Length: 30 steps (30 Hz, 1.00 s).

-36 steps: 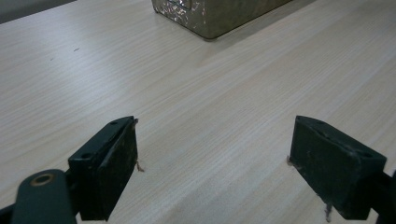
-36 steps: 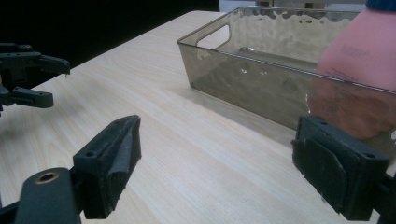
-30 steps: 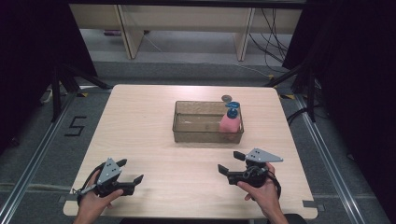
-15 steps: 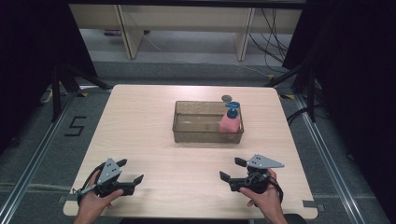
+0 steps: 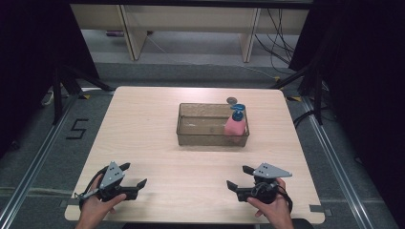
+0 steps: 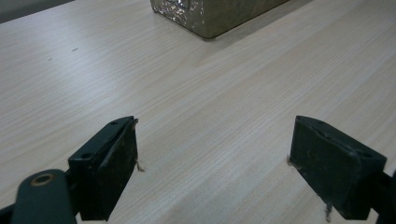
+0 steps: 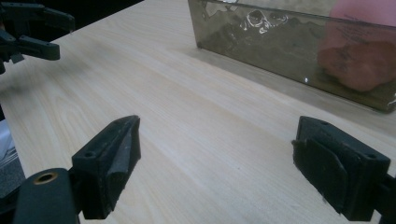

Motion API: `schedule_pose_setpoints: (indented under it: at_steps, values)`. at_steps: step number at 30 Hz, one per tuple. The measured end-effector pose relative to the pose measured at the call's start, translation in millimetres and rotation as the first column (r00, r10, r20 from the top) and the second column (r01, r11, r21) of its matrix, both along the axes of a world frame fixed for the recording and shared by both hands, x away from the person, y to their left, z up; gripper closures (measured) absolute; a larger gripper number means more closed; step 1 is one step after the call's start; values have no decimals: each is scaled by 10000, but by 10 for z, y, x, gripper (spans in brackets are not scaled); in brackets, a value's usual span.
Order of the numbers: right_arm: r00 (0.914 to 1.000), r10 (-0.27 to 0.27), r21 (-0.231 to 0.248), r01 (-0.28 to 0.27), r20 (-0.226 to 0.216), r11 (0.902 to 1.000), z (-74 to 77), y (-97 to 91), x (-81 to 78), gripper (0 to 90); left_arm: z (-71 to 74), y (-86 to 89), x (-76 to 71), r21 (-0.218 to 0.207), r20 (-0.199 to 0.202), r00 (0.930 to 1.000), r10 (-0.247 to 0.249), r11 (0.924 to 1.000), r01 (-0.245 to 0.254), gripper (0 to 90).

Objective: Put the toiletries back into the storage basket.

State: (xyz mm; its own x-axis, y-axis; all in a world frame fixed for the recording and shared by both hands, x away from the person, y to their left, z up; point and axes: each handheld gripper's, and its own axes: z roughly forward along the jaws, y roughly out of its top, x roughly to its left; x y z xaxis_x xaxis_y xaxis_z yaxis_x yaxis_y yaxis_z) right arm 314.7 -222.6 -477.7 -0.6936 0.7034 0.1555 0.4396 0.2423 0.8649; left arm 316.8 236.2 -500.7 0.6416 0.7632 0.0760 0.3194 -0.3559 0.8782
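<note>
Both tongs gaping and empty: left gripper [image 5: 135,175] and right gripper [image 5: 237,177] low over the pale wooden table [image 5: 153,129], well apart. Ahead, between them, clear rectangular plastic bin [image 5: 205,137]; pink bottle with blue cap [image 5: 235,125] inside its end nearer the right gripper. Small dark round disc [image 5: 231,100] beyond the bin.

Bare counter [image 5: 157,138] lies open ahead of each hand-held gripper; beyond them the clear bin [image 5: 203,138] stands mid-counter, a pink bottle [image 5: 235,126] upright in its right end.
</note>
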Motion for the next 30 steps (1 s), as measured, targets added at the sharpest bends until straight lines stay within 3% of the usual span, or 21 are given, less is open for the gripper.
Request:
schedule_pose_setpoints:
  at_steps: [2, 6, 9, 11, 14, 15, 17, 19, 21, 24, 26, 27, 30]
  values:
    - [9998, -57, 56, 58, -205, 10000, -2, 7, -21, 159, 0, -1, -2, 0, -22, 10000, 10, 10000, -10, 148]
    - [9999, 93, -31, -93, -57, 10000, -9, -14, -26, 159, 1, 1, -1, -12, -9, 10000, 26, 10000, -26, 148]
    - [9993, 49, 28, -48, -363, 10000, -17, -13, -59, 158, 0, 0, -1, 3, -5, 10000, 15, 10000, -15, 148]
    - [9999, 101, -183, -103, -127, 9998, -28, -25, -54, 158, 0, 0, -2, -14, -11, 10000, 24, 10000, -24, 148]
    - [9994, 143, -112, -147, -321, 9998, -43, -22, -79, 158, 1, 2, -1, -13, 12, 10000, 30, 10000, -30, 148]
    - [9994, 259, -288, -266, -251, 9992, -46, -34, -75, 158, 1, 1, -1, -12, 10, 10000, 28, 10000, -28, 148]
    - [9977, 259, -280, -277, -633, 9992, -55, -29, -101, 159, 0, 0, -1, 10, -1, 10000, 12, 10000, -12, 148]
    - [9965, 559, -277, -577, -623, 9979, -73, -37, -84, 159, -1, -2, -3, 3, -14, 10000, 28, 10000, -28, 148]
    - [9984, 407, -394, -423, -402, 9983, -68, -46, -102, 160, -3, 1, -1, 17, -10, 10000, 25, 10000, -25, 148]
    - [9969, 269, -258, -289, -745, 9992, -64, -48, -145, 160, -6, -1, 0, 20, -5, 10000, 34, 10000, -34, 148]
    - [9987, 324, -319, -337, -405, 9989, -75, -69, -131, 160, -7, -4, -2, 14, 10, 10000, 40, 10000, -40, 148]
    - [9967, 221, -126, -232, -784, 9997, -71, -57, -156, 160, -3, -4, 1, 79, 75, 10000, 9, 10000, -10, 148]
    - [9982, 304, -298, -320, -515, 9990, -90, -68, -136, 160, -1, -1, 1, 152, 98, 10000, -12, 9999, 10, 148]
